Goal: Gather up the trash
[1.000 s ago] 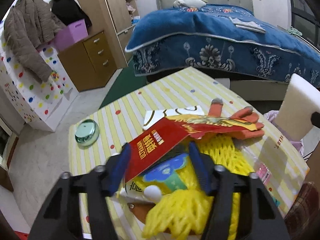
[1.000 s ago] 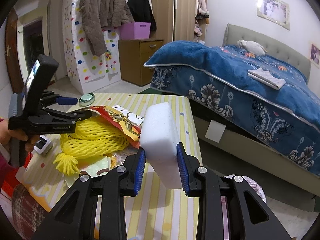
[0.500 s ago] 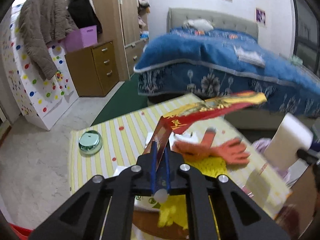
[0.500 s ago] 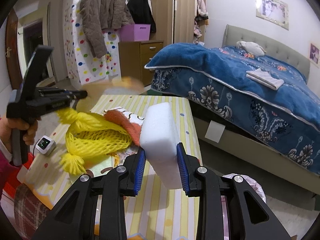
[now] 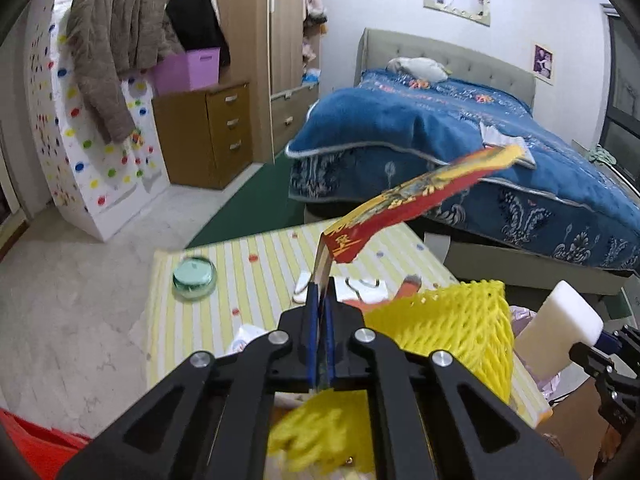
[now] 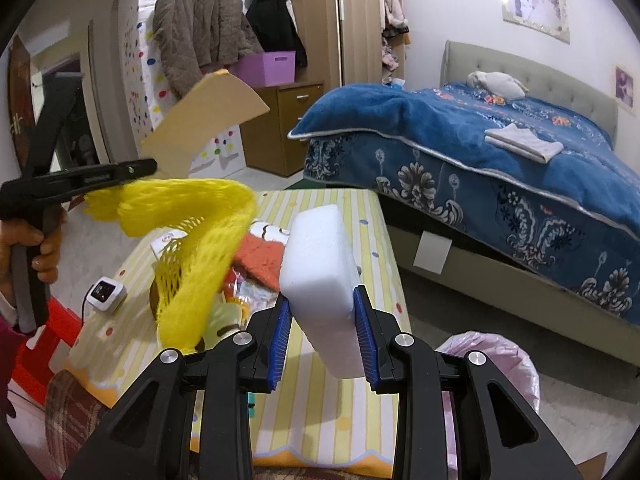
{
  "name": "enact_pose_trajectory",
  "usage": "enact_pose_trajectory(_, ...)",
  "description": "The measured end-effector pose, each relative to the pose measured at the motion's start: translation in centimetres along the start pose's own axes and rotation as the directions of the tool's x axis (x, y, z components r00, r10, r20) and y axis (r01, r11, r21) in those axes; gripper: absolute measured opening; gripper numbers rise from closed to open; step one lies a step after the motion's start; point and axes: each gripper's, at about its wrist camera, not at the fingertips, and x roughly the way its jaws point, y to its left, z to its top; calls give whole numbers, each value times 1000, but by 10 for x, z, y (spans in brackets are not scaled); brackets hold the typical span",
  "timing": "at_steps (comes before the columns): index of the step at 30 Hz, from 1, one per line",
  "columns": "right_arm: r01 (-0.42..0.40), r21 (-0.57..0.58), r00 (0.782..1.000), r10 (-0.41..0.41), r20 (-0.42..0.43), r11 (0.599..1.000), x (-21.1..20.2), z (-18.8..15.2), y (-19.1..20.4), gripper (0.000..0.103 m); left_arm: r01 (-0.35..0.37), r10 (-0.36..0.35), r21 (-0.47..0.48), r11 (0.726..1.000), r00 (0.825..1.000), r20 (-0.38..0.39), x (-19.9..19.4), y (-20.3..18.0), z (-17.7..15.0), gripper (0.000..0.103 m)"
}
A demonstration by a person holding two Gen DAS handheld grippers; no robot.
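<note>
Left hand-held gripper pinches red card sleeve and yellow foam net; right hand-held gripper clamps white foam block, lifted clear of bench for binning.

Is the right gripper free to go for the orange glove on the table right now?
Probably not: the right gripper is shut on the white foam block, which must go first. The orange glove also lies partly behind the hanging yellow foam net.
</note>
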Motion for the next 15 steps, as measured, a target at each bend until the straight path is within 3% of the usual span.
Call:
enact_pose_trajectory(6,-16,18,1000,16,-4,1000,-2,-6,-3,31,-1,0,-37,999,1000,-17,8,10,-3,2)
enact_pose_trajectory(11,-210,-9,974,210,86,978,-23,2,16,31,-24,23,-32,999,999,-28,10,14,-8,1)
enact_pose_trajectory(13,-270,-48,959,273,73,962,-23,4,33,31,-21,20,-40,999,999,-35,12,15,-11,1)
enact_pose_trajectory(15,-272,-101,961,276,21,957,-11,2,55,31,-19,18,-42,999,999,-38,12,16,-14,2)
